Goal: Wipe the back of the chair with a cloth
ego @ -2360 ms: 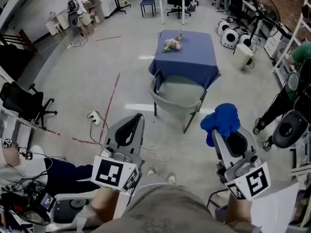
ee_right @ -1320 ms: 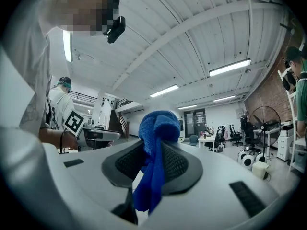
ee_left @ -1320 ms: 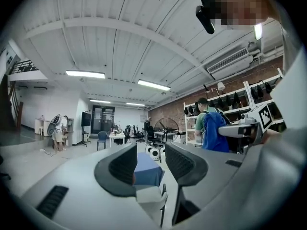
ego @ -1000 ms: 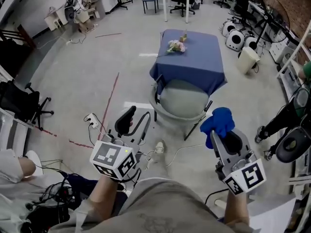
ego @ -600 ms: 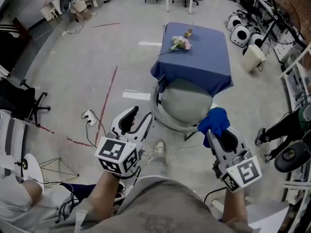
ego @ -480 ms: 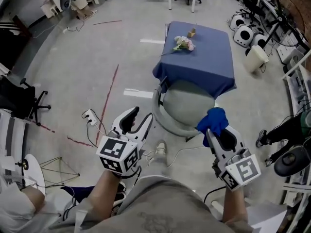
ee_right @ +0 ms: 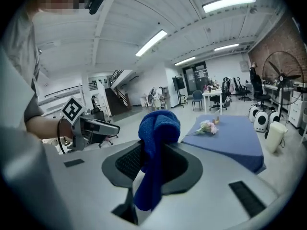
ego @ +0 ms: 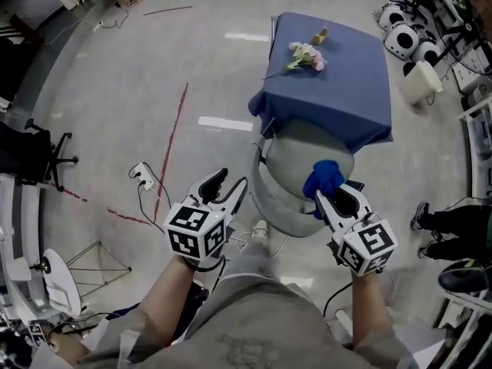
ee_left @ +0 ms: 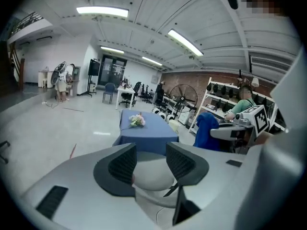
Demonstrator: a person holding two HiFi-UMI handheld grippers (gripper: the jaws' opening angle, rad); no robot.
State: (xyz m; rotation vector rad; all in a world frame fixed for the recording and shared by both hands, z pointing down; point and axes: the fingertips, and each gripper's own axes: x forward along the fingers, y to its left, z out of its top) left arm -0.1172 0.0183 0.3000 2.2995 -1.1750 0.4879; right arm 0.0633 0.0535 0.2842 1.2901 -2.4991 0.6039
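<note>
Room: grey workshop floor (ego: 115,129) with a red line (ego: 173,152) running across it.
Table: draped in blue (ego: 338,91), with a small bunch of flowers (ego: 306,54) on top; it stands just behind the chair.
Chair: pale grey shell (ego: 296,156) tucked against the table's near edge, curved back toward me, between my two grippers.
Left gripper: (ego: 224,191) jaws apart, nothing held. In its own view (ee_left: 151,159) the chair (ee_left: 152,175) shows beyond the gap.
Right gripper: (ego: 327,198) jaws clamped on the blue cloth (ego: 323,177).
Cloth, close view: bunched above the jaws (ee_right: 159,128), with a tail hanging below them.
Cloth, position: over the chair's right side, near the back rim. It is possibly touching, but I cannot confirm contact from above.
</note>
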